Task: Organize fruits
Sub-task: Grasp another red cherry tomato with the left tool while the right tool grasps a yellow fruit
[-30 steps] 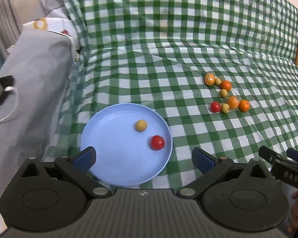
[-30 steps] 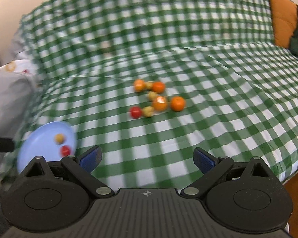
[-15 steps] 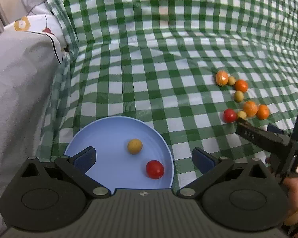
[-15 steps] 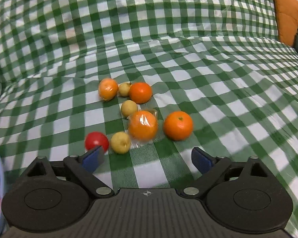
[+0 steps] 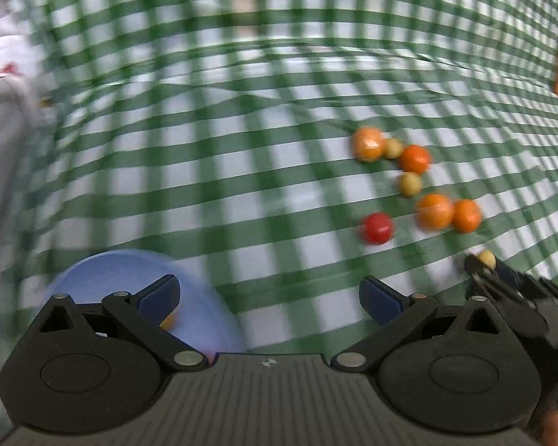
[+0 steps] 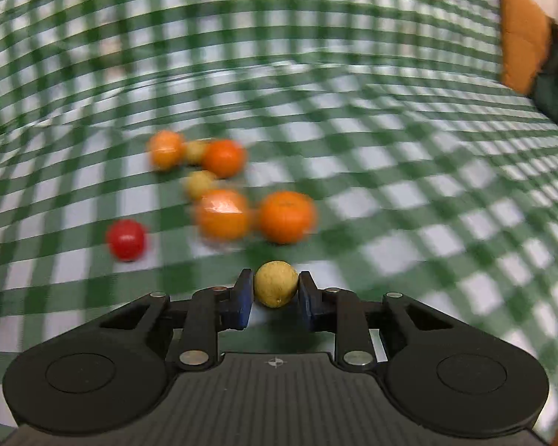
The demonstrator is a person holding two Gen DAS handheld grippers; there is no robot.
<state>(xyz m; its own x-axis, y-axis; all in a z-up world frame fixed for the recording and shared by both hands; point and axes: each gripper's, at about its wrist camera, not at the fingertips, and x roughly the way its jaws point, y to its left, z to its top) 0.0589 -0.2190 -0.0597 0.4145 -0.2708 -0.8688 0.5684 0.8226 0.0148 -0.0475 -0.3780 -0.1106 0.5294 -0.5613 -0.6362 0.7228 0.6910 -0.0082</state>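
Note:
My right gripper (image 6: 275, 290) is shut on a small yellow fruit (image 6: 275, 284), pads pressing both its sides, just above the green checked cloth. Beyond it lie a red tomato (image 6: 126, 239), two big oranges (image 6: 287, 216) and, farther back, smaller orange and yellow fruits (image 6: 201, 156). In the left wrist view my left gripper (image 5: 269, 295) stands open with nothing between its fingers, above the near edge of the blue plate (image 5: 126, 278). The same fruit cluster (image 5: 413, 182) lies at right there, with the right gripper (image 5: 487, 265) holding the yellow fruit (image 5: 486, 259). Both views are blurred.
Green-and-white checked cloth (image 6: 390, 111) covers the whole surface and rises behind. An orange cushion (image 6: 520, 37) stands at the far right. Grey and white fabric (image 5: 0, 93) lies at the left edge beside the plate.
My right gripper dropped to the fruit cluster and shut on the yellow fruit that lay beside the tomato. The left gripper moved right and down, so the plate slid under its left finger.

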